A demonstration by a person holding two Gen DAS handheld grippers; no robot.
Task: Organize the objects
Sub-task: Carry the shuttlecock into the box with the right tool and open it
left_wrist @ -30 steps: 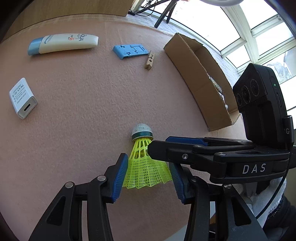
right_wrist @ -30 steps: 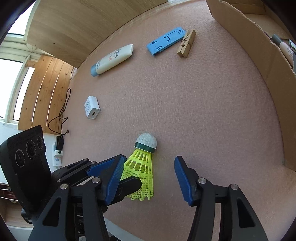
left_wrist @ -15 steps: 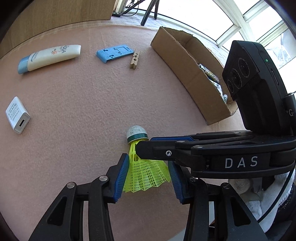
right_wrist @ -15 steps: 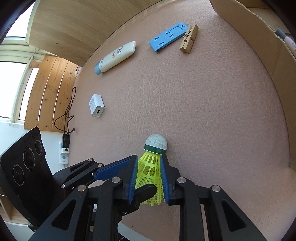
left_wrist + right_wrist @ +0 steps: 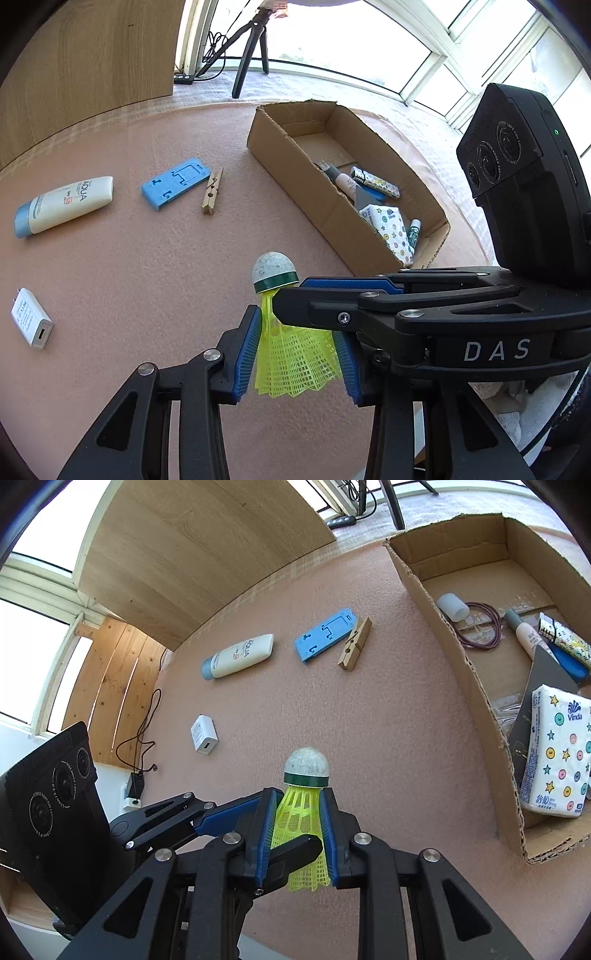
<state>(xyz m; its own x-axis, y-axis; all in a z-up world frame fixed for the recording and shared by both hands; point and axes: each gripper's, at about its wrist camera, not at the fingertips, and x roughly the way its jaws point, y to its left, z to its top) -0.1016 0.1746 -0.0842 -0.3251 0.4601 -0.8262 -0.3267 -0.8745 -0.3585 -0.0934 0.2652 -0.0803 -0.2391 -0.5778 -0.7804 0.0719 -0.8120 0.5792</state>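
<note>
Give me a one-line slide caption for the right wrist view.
Right gripper clamps a yellow shuttlecock above the pink mat, beside an open cardboard box.

"DAS" marks my right gripper (image 5: 301,295); "AQUA" and "50" on the cream tube (image 5: 62,210); "Vinda" on my boxed tissue pack (image 5: 557,760)

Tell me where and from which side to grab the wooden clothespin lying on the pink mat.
Grip the wooden clothespin across its long flat sides near the middle, coming straight down from above. It lies flat, and the blue plastic phone stand sits tight against one side, so angle the pads to slip between them.
</note>
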